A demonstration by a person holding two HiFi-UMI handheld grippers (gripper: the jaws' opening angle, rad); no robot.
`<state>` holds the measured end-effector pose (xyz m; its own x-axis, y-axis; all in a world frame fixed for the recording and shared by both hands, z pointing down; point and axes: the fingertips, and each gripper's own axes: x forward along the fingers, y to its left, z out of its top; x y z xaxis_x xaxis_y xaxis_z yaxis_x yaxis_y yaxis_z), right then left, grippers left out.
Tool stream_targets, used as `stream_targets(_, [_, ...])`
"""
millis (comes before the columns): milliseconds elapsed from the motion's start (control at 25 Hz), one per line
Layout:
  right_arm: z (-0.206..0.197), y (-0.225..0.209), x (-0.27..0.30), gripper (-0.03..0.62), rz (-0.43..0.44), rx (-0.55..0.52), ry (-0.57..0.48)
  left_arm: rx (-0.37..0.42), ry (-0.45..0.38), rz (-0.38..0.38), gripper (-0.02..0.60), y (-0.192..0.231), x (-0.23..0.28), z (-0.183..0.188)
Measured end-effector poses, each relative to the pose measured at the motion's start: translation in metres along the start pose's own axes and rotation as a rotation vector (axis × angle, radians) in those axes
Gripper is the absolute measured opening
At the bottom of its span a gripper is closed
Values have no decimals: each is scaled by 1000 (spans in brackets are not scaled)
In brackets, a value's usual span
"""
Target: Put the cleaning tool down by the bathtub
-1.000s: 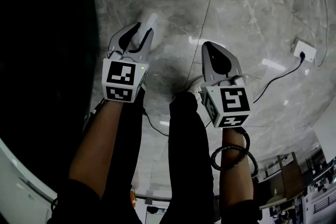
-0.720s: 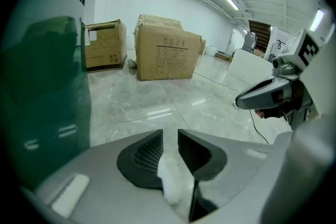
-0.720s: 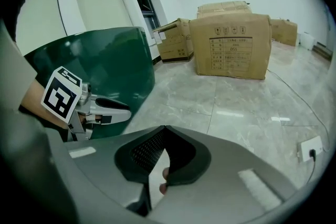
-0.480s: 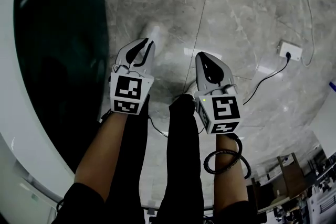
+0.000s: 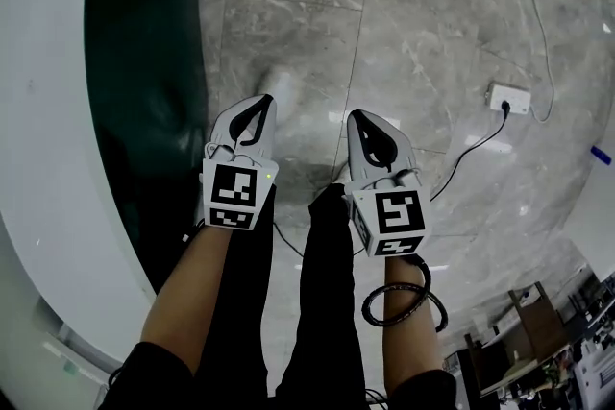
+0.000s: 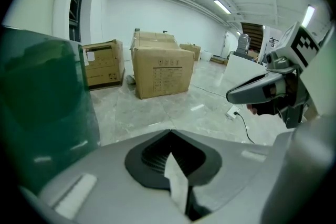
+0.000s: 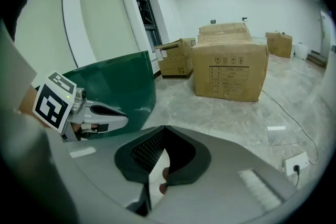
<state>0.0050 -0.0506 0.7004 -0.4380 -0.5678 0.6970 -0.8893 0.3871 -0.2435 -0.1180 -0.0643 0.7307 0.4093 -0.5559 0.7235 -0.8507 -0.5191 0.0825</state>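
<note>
No cleaning tool shows in any view. The bathtub (image 5: 144,62), with a dark green outer wall and a broad white rim (image 5: 38,120), curves down the left of the head view. It also shows as a green wall (image 6: 42,113) in the left gripper view and the bathtub wall (image 7: 118,89) in the right gripper view. My left gripper (image 5: 258,101) hangs just right of the tub wall, jaws shut on nothing. My right gripper (image 5: 357,117) is beside it over the floor, also shut and empty. Each gripper sees the other: the right gripper (image 6: 262,89), the left gripper (image 7: 100,113).
Grey marble floor tiles lie below. A white power strip (image 5: 507,98) with its cable lies on the floor to the right. Cardboard boxes (image 6: 160,71) stand further off, the same boxes (image 7: 228,68) ahead of the right gripper. The person's black-trousered legs (image 5: 327,283) fill the lower middle.
The head view has swung so that the tub's white rim and green wall now show at left. Both grippers sit slightly closer together and stay shut.
</note>
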Motion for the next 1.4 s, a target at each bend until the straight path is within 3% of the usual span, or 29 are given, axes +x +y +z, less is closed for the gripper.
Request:
stream_targets(400, [50, 16, -39, 25, -15, 7, -84, 14, -67, 11, 2, -1, -44, 51])
stream_targets(520, [70, 21, -57, 25, -29, -40, -112, 29, -84, 21, 0, -3, -61, 69])
stream_targets(720, [105, 25, -91, 23, -58, -13, -187, 37, -98, 39, 0, -7, -92, 92])
stream_targets(920, [146, 26, -129, 23, -88, -54, -254, 59, -124, 47, 0, -14, -123, 122])
stream_targets(1400, [217, 23, -222, 21, -149, -24, -371, 79, -245, 83, 0, -31, -198, 220])
